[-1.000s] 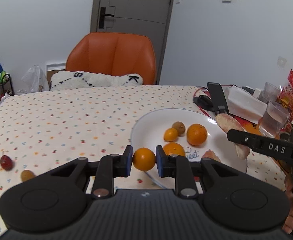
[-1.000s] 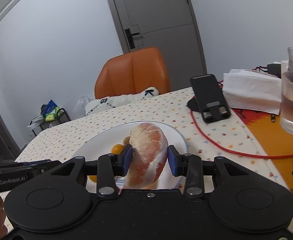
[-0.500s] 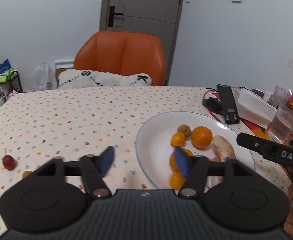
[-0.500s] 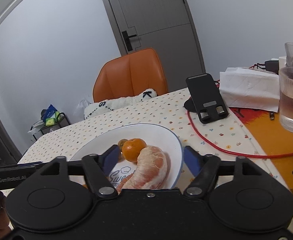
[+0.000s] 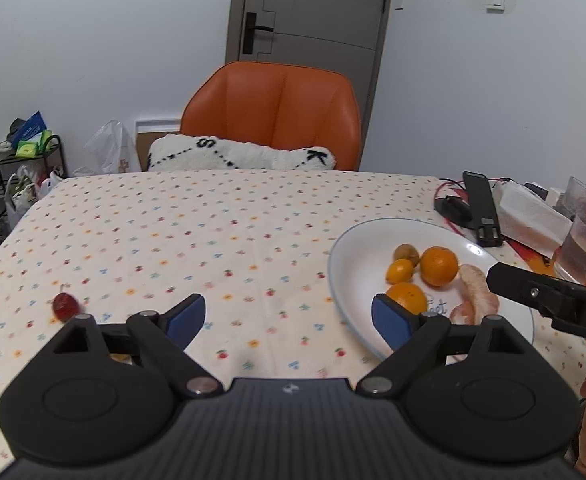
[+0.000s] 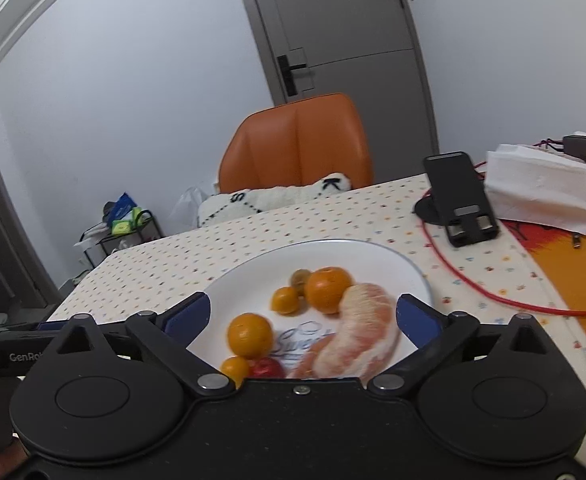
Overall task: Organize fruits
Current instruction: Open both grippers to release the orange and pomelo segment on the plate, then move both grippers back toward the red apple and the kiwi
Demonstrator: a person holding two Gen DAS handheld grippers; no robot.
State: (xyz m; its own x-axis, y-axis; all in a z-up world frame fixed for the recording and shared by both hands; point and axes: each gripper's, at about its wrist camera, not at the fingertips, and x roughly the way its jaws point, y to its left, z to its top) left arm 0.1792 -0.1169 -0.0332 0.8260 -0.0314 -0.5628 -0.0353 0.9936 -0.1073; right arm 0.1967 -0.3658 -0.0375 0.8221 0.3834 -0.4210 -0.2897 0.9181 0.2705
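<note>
Fruit left to gather lies to our left: a small red fruit [image 5: 65, 307] sits on the dotted tablecloth [image 5: 213, 240], ahead-left of our left gripper [image 5: 289, 316], the nearer one, whose jaws gape empty. Our right gripper [image 6: 301, 316], likewise spread and empty, hovers over the glossy white plate [image 6: 397, 264]; round smooth oranges [image 6: 328, 289] and a pithy curved pomelo segment [image 6: 359, 330] lie just ahead between its fingers.

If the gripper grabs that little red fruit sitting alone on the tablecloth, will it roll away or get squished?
The red fruit looks small and round, so a nudge would probably roll it. It looks soft, so a hard squeeze might bruise it. The left gripper is open wide, with room to close gently around it.
</note>
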